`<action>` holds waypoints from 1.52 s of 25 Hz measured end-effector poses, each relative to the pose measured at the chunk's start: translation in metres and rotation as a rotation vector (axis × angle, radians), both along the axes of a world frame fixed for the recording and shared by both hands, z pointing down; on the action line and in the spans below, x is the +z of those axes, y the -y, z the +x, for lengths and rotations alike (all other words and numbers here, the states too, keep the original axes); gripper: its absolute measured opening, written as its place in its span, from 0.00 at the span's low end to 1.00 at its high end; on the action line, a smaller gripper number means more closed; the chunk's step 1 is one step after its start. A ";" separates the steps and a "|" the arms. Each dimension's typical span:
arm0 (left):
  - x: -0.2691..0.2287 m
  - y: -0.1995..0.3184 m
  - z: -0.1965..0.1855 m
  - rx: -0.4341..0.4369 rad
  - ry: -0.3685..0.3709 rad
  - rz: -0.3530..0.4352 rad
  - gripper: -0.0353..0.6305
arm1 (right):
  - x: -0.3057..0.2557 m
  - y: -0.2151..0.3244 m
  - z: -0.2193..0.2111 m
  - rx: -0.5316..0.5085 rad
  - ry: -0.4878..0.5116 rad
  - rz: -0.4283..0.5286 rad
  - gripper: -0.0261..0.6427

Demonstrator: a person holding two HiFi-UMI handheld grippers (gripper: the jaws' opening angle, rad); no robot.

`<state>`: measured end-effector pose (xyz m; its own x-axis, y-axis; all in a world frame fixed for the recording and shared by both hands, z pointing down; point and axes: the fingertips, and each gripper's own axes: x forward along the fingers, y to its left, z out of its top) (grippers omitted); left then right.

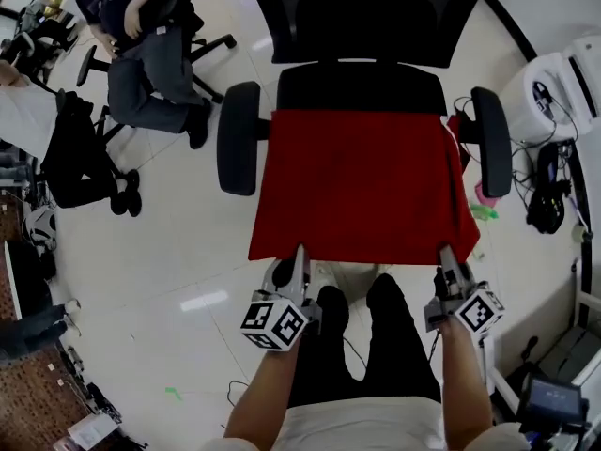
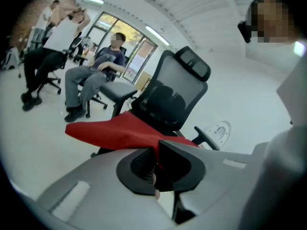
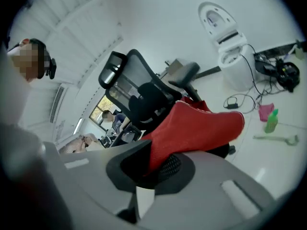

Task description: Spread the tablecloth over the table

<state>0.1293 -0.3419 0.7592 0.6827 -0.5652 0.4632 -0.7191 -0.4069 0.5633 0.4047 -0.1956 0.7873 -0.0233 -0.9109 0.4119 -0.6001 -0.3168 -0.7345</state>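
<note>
Grippers, head view: left gripper (image 1: 300, 252) and right gripper (image 1: 445, 252), one at each near corner of the cloth (image 1: 362, 186), jaws closed on its hem.
Cloth: red, draped flat over the chair (image 1: 362, 87) seat, between the armrests (image 1: 238, 137). Its long axis runs left to right, with the near edge toward the grippers. No table in sight.

Left gripper view: jaws pinched tight on a red corner (image 2: 115, 131). Fabric stretches away to the chair (image 2: 172, 97).

Right gripper view: jaws likewise clamped on red fabric (image 3: 201, 128), with the chair (image 3: 139, 95) behind.

Handling, as judged: raise both corners evenly and keep the near edge taut and level. Clear the armrests before carrying. An uneven pull would likely skew or snag the cloth.
</note>
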 end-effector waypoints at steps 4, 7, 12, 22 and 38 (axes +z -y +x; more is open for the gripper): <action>-0.087 0.020 0.011 0.012 -0.008 0.178 0.08 | -0.097 0.031 0.010 -0.036 -0.112 0.175 0.06; -0.145 0.031 0.015 0.010 -0.005 0.277 0.08 | -0.159 0.048 0.017 -0.051 -0.221 0.244 0.06; -0.239 0.059 0.028 0.033 0.003 0.454 0.08 | -0.248 0.086 0.028 -0.124 -0.516 0.284 0.06; -0.385 0.063 0.009 0.040 0.008 0.637 0.08 | -0.387 0.104 0.006 -0.252 -0.703 0.396 0.06; -0.466 0.055 -0.051 -0.140 0.011 0.733 0.08 | -0.470 0.139 -0.047 -0.469 -0.714 0.582 0.06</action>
